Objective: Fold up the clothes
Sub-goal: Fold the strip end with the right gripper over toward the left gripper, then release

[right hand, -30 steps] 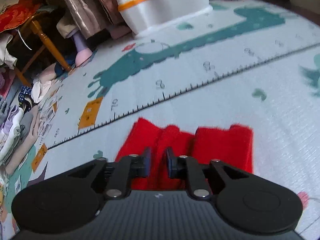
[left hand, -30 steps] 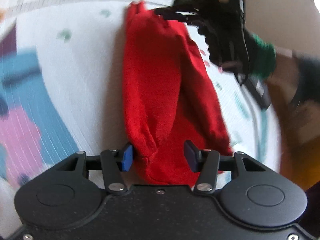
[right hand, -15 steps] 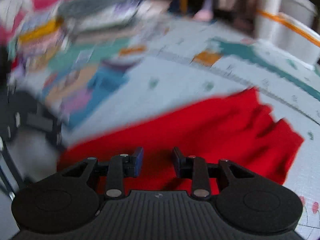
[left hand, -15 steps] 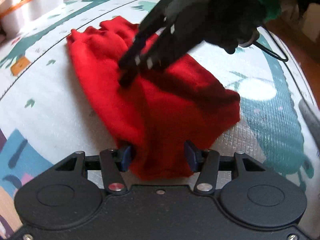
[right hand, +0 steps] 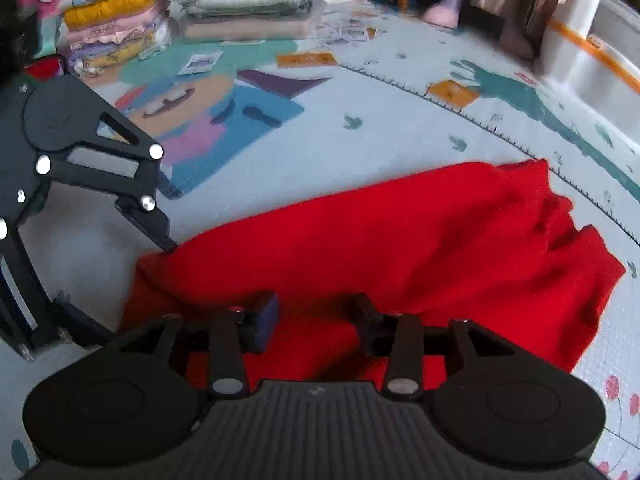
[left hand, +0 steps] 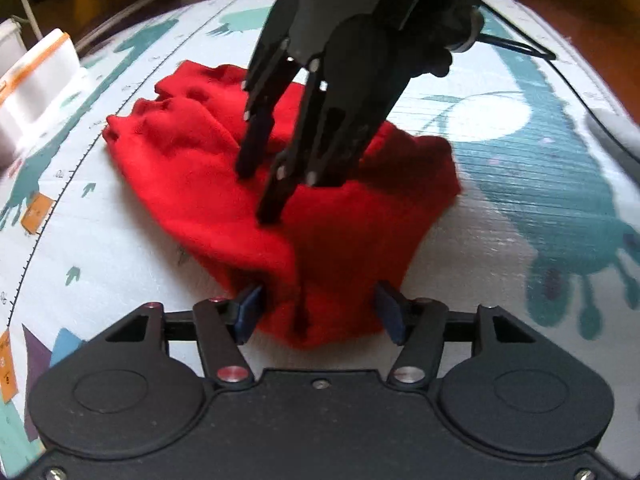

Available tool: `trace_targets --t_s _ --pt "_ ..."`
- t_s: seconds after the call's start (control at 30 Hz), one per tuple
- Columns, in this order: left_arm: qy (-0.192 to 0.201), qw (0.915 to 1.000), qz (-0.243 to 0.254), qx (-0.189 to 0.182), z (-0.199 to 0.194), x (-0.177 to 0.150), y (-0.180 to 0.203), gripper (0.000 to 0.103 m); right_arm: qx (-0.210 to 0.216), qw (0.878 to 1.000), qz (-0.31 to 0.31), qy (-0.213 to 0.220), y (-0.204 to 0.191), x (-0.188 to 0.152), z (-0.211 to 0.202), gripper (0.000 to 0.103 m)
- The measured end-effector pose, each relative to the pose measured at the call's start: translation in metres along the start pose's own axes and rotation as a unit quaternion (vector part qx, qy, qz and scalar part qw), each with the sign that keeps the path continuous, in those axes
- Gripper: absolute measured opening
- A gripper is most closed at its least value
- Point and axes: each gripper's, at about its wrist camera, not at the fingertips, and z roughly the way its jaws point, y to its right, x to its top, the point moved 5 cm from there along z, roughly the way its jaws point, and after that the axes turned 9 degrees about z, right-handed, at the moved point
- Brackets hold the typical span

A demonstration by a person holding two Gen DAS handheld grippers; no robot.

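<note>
A red garment [left hand: 248, 184] lies bunched on a patterned play mat [left hand: 520, 208]. Its near end sits between the left gripper [left hand: 316, 312]'s parted jaws. The right gripper [right hand: 316, 320]'s jaws, just opening, straddle its edge. It stretches lengthwise away from the left gripper.

The red garment [left hand: 224, 184] looks like soft fuzzy knit, matt. Play mat [left hand: 520, 208] is foam with a fine ribbed texture, I think. Both tongs [left hand: 316, 312] [right hand: 316, 320] are matt black plastic with shiny metal pins.
</note>
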Motion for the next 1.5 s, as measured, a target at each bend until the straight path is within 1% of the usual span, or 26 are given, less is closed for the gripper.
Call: trace_targets --t_s 0.07,0.1,0.17,0.2,0.23,0.3,0.33,0.37,0.43,0.47,0.57,0.67,0.7,0.77,0.8,0.83,0.87,0.93,1.0,1.1,1.13,1.17,1.27,1.37,1.43,1.5 --pt "0.011 0.9994 0.017 0.029 -0.016 0.005 -0.009 0.057 -0.003 1.000 0.009 0.001 0.002 0.002 -0.005 0.043" --pt "0.023 0.9989 0.014 0.039 -0.022 0.008 -0.014 0.057 -0.002 1.000 0.010 0.015 0.001 0.005 -0.010 0.043" --pt "0.045 0.9982 -0.012 0.036 -0.025 0.015 -0.022 0.057 0.001 0.999 0.004 0.034 -0.004 0.008 -0.016 0.043" --pt "0.053 0.9978 -0.024 0.032 -0.023 0.018 -0.026 0.057 -0.001 1.000 -0.004 0.031 -0.007 0.008 -0.014 0.043" --pt "0.051 0.9979 -0.036 0.019 -0.013 0.016 -0.026 0.057 -0.003 1.000 -0.011 0.018 -0.008 0.006 -0.010 0.043" --pt "0.024 0.9977 -0.061 -0.014 0.015 0.003 -0.021 0.055 -0.008 1.000 -0.011 -0.014 -0.004 0.000 -0.002 0.045" --pt "0.016 0.9971 -0.070 -0.025 0.024 -0.002 -0.018 0.056 -0.007 1.000 -0.005 -0.009 -0.002 0.002 -0.006 0.044" --pt "0.022 0.9972 -0.068 -0.022 0.023 -0.002 -0.016 0.056 -0.005 1.000 0.002 -0.003 0.000 0.003 -0.010 0.042" --pt "0.034 0.9971 -0.066 -0.015 0.021 -0.002 -0.013 0.056 -0.002 1.000 0.012 0.011 0.003 0.008 -0.018 0.041" --pt "0.035 0.9969 -0.069 -0.014 0.018 -0.001 -0.014 0.056 -0.004 1.000 0.013 0.025 0.005 0.012 -0.022 0.041" --pt "0.048 0.9967 -0.066 -0.004 0.005 0.002 -0.015 0.056 -0.029 0.997 0.019 0.062 0.016 0.031 -0.023 0.041" --pt "0.061 0.9965 -0.055 0.012 -0.006 0.007 -0.013 0.056 -0.057 0.994 0.030 0.087 0.034 0.048 -0.015 0.041" --pt "0.063 0.9964 -0.056 0.010 -0.005 0.008 -0.013 0.056 -0.065 0.993 0.032 0.088 0.041 0.051 -0.010 0.041" --pt "0.056 0.9966 -0.061 -0.003 0.004 0.007 -0.009 0.056 -0.075 0.995 0.041 0.056 0.056 0.048 0.010 0.043" --pt "0.047 0.9974 -0.054 -0.010 0.012 0.003 -0.005 0.056 -0.074 0.995 0.047 0.039 0.062 0.045 0.019 0.045" --pt "0.038 0.9980 -0.047 -0.018 0.020 -0.001 -0.001 0.061 -0.071 0.995 0.049 0.045 0.063 0.044 0.020 0.045" --pt "0.033 0.9983 -0.043 -0.023 0.024 -0.003 0.002 0.061 -0.069 0.995 0.048 0.051 0.063 0.044 0.020 0.045" --pt "0.041 0.9976 -0.052 -0.023 0.016 0.001 -0.001 0.061 -0.075 0.994 0.033 0.067 0.055 0.046 0.012 0.042" --pt "0.046 0.9969 -0.059 -0.024 0.011 0.003 -0.004 0.061 -0.080 0.994 0.024 0.077 0.050 0.047 0.007 0.043" --pt "0.030 0.9971 -0.060 -0.035 0.022 -0.001 0.000 0.062 -0.076 0.995 0.044 0.055 0.055 0.040 0.017 0.045" --pt "0.031 0.9979 -0.049 -0.029 0.024 -0.002 0.003 0.064 -0.073 0.994 0.051 0.057 0.057 0.043 0.016 0.045" --pt "0.032 0.9983 -0.042 -0.025 0.024 -0.003 0.006 0.064 -0.071 0.994 0.058 0.058 0.060 0.045 0.015 0.043" --pt "0.031 0.9976 -0.053 -0.032 0.021 0.000 0.006 0.064 -0.077 0.991 0.072 0.081 0.068 0.057 0.011 0.043" --pt "0.030 0.9981 -0.046 -0.026 0.022 0.001 0.008 0.064 -0.093 0.986 0.102 0.096 0.084 0.070 0.016 0.042" --pt "0.031 0.9981 -0.045 -0.027 0.023 0.002 0.009 0.064 -0.107 0.983 0.115 0.091 0.097 0.076 0.024 0.041" --pt "0.032 0.9981 -0.046 -0.026 0.023 0.003 0.009 0.064 -0.120 0.984 0.113 0.071 0.109 0.078 0.038 0.042"
